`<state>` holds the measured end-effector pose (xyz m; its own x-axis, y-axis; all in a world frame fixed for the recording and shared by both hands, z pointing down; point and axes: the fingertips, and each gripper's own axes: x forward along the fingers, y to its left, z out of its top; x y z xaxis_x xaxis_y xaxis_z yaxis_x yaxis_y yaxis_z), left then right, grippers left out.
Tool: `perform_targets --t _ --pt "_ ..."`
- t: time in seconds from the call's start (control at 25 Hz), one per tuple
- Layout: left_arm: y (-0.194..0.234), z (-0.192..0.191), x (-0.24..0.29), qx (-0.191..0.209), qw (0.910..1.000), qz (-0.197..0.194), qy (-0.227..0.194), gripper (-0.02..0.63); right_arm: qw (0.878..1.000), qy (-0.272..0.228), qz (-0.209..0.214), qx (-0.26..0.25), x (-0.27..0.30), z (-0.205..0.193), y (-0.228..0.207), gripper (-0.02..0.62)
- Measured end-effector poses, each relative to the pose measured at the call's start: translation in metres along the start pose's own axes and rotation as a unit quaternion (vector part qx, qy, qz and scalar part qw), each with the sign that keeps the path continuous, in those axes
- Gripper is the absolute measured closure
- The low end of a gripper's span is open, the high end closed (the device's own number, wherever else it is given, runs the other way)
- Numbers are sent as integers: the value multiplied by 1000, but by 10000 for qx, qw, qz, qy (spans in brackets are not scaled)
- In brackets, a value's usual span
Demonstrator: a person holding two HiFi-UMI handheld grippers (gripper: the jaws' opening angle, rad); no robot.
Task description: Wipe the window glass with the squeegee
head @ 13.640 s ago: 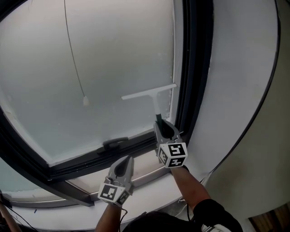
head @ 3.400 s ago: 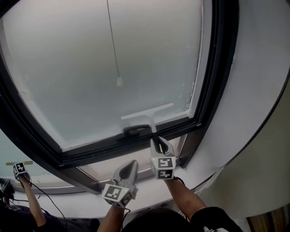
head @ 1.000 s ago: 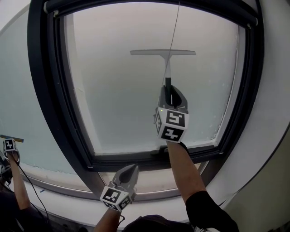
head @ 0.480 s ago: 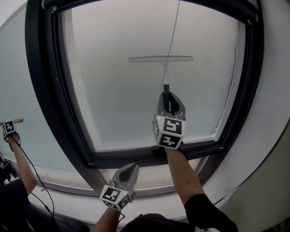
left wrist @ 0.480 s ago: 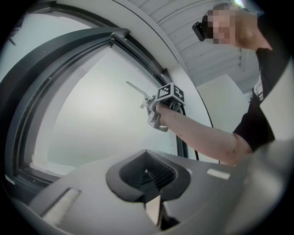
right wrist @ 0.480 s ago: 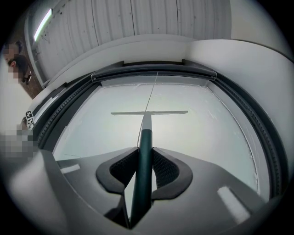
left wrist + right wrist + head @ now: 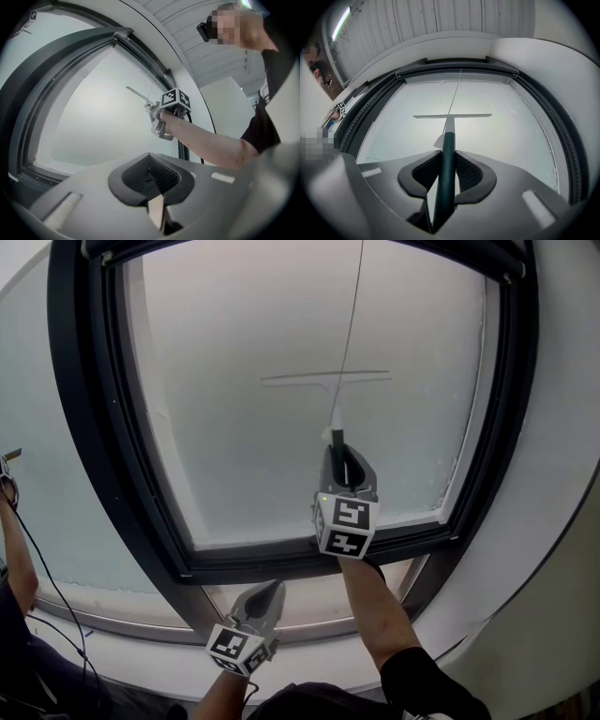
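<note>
Now: squeegee (image 7: 326, 379) blade lies level across middle of window glass (image 7: 234, 427), flat for full-width stroke. My right tongs (image 7: 341, 454) clamp dark handle end-on, keeping blade square. My left tongs (image 7: 265, 593) closed on nothing, parked below frame (image 7: 272, 560), clear of stroke. Cord (image 7: 351, 315) hangs across blade.

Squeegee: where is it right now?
In the head view the squeegee sits right of centre against the glass, its blade level by the hanging cord and its handle held from below by the right gripper.

The squeegee (image 7: 326, 379) lies on the window glass (image 7: 234, 409) above the right tool (image 7: 340, 450), the left tool (image 7: 271, 587) below the frame (image 7: 281, 560).
</note>
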<state>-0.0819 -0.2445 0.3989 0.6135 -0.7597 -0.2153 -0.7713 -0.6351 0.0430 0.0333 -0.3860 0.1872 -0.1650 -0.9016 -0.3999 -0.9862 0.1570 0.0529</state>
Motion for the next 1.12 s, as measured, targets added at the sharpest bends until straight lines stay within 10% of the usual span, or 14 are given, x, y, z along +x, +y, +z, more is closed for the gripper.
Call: perform_targets --t 1.12 --pt "3 -18 -17 -226 9995 74 198 606 9975 702 -99 73 -47 -81 4 500"
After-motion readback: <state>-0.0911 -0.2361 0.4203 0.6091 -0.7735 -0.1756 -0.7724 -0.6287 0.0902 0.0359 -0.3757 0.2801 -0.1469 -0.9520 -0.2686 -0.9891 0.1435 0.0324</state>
